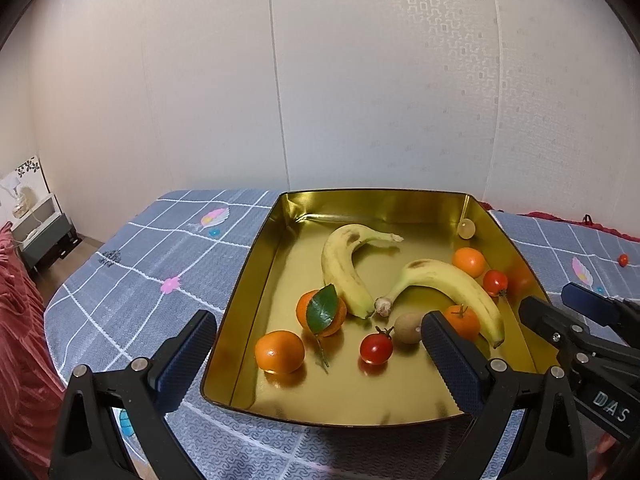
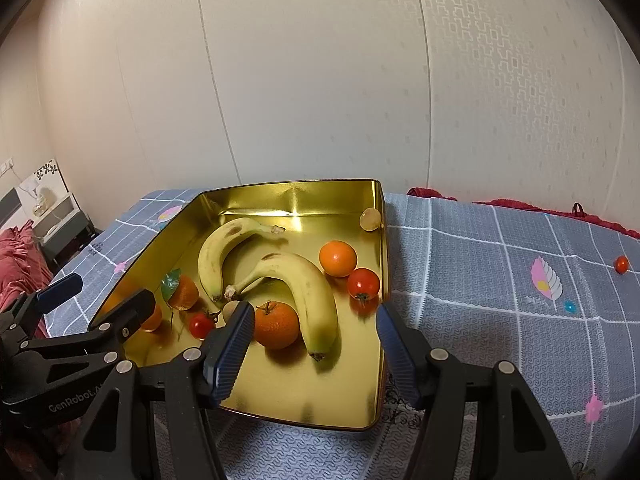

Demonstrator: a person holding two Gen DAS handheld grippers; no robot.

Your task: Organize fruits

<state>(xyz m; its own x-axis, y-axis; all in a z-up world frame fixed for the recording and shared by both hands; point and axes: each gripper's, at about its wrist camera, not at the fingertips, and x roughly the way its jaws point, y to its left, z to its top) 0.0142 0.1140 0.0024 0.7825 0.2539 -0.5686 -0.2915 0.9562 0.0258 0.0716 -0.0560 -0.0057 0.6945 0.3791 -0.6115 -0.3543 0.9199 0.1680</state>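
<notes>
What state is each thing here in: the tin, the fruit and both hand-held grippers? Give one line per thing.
Tin: open-topped, holding fruit.
Bananas: two, unpeeled, lying in the tin.
Oranges: whole, in the tin.
Leafy orange: leaf attached.
Tomatoes: whole, in the tin.
Stray tomato: on the cloth, outside the tin.
Left hand-held gripper: open, empty.
Right hand-held gripper: open, empty.

gold tray (image 1: 248,280) holding two bananas (image 1: 344,268), oranges (image 1: 280,351), tomatoes (image 1: 376,347), left gripper (image 1: 316,340) spread wide
</notes>
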